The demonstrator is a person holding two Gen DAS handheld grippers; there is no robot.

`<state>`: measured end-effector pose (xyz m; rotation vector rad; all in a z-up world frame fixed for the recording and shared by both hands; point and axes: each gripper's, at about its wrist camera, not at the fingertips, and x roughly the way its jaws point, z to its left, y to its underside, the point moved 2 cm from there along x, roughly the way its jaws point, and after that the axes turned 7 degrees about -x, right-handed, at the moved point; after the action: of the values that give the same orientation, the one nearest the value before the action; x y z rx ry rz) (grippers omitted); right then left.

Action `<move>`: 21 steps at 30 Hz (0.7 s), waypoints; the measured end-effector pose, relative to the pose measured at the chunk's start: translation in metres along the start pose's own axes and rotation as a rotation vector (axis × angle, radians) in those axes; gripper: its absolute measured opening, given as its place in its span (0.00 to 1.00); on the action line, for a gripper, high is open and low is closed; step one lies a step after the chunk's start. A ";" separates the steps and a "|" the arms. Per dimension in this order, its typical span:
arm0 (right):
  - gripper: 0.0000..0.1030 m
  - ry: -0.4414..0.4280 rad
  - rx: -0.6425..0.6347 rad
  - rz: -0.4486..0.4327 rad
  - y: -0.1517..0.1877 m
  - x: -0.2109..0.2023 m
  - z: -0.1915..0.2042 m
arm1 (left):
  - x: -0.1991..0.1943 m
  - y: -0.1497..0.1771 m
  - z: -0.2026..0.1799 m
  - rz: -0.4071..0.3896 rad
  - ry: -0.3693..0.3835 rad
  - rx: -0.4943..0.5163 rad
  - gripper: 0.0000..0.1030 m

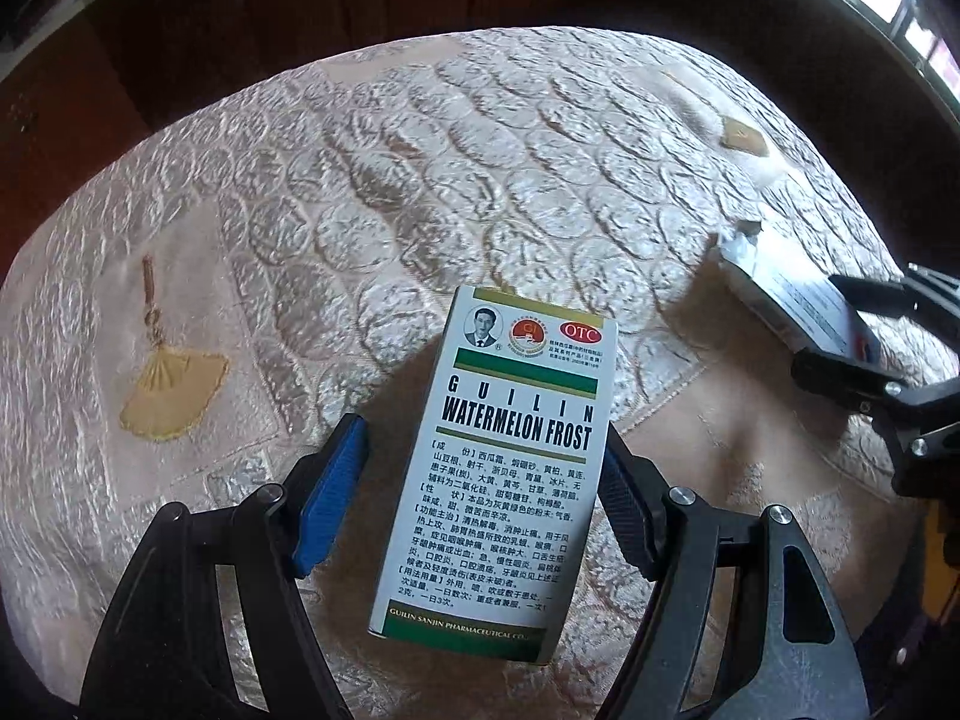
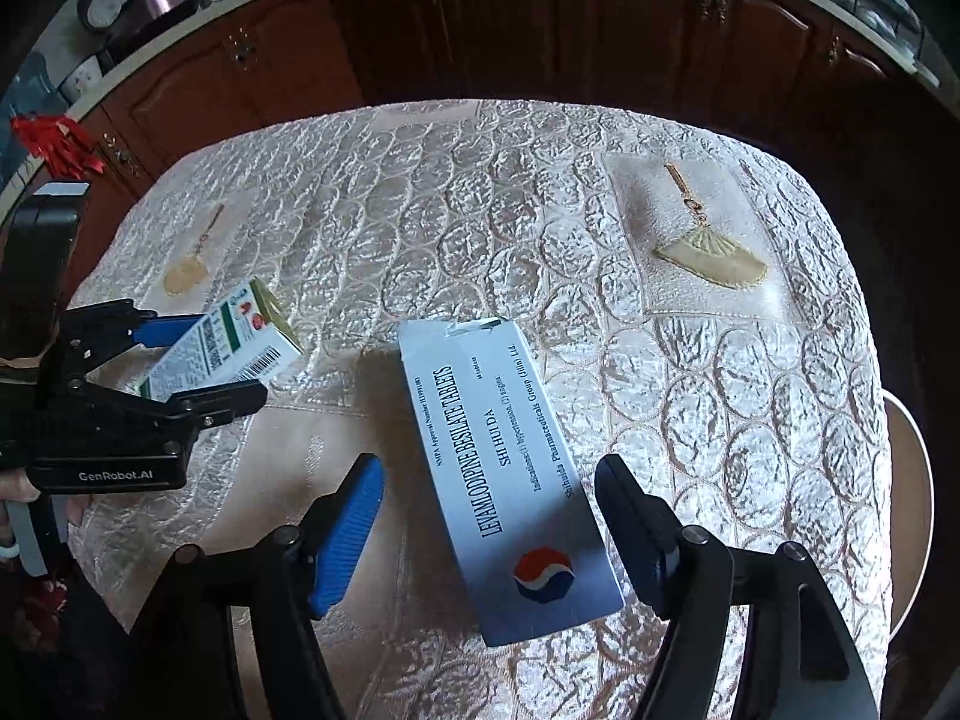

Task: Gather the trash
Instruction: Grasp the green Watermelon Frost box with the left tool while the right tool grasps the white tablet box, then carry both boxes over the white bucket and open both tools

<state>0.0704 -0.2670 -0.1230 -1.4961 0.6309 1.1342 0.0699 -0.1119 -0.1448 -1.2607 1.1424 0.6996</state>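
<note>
Two medicine boxes framed by spread grippers on a quilted tablecloth [image 1: 420, 180].

The Watermelon Frost box [image 1: 504, 468] is seen at centre between the parted left gripper [image 1: 486, 510] fingers; no pinch can be confirmed. The tablets box [image 2: 510, 468] lies between the spread right gripper [image 2: 486, 534] fingers, untouched.

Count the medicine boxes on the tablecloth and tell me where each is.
2. The Watermelon Frost box lies between the left gripper's fingers; the tablets box lies between the right gripper's fingers. Others may lie beyond the views.
</note>
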 end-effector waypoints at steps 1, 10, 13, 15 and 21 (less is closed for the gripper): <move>0.68 -0.001 0.005 0.003 -0.001 0.003 -0.001 | 0.000 0.000 0.001 0.004 0.001 -0.007 0.71; 0.52 0.000 0.026 -0.005 0.001 0.011 -0.001 | -0.003 0.005 -0.005 0.002 -0.035 0.002 0.52; 0.51 -0.008 0.030 -0.040 0.003 0.003 -0.001 | -0.012 0.006 -0.014 -0.023 -0.034 0.014 0.50; 0.51 -0.008 0.036 -0.065 0.004 -0.005 -0.003 | -0.022 0.007 -0.018 -0.048 -0.031 0.023 0.49; 0.51 0.006 0.074 -0.137 0.010 -0.038 -0.020 | -0.056 -0.005 -0.051 -0.128 0.009 0.057 0.49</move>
<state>0.0533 -0.2957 -0.0944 -1.4572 0.5596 0.9914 0.0428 -0.1520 -0.0868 -1.2778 1.0718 0.5629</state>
